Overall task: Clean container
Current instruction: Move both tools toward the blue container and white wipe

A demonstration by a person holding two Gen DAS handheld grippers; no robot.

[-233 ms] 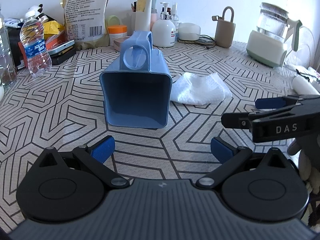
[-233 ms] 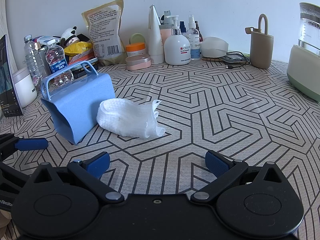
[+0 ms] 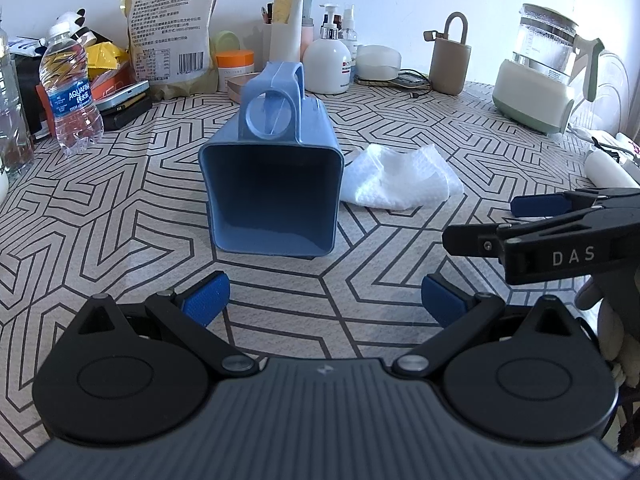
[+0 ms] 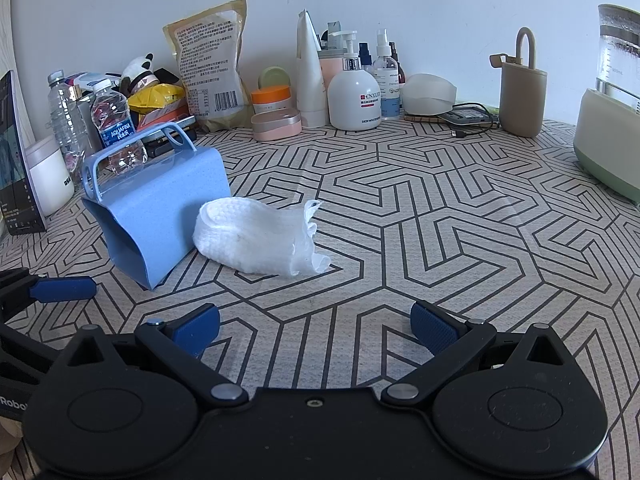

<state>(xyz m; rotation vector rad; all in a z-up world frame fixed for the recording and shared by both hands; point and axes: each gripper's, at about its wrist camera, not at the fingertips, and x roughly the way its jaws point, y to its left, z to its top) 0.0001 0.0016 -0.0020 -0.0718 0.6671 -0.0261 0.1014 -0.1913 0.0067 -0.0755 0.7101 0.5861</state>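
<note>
A blue plastic container (image 3: 272, 196) with a handle lies on its side on the patterned table, its open mouth facing my left gripper; it also shows in the right wrist view (image 4: 160, 208). A crumpled white cloth (image 3: 400, 184) lies just right of it, touching or nearly touching its side, and also shows in the right wrist view (image 4: 260, 240). My left gripper (image 3: 324, 300) is open and empty, a short way in front of the container's mouth. My right gripper (image 4: 316, 324) is open and empty, in front of the cloth.
Along the back wall stand a water bottle (image 3: 70, 88), a food pouch (image 3: 172, 28), an orange-lidded jar (image 3: 235, 66), lotion bottles (image 3: 330, 64), a beige case (image 3: 450, 60) and a glass kettle (image 3: 540, 72). A white jar (image 4: 48, 176) stands at the left.
Nothing has visibly changed; both grippers stay open and in place.
</note>
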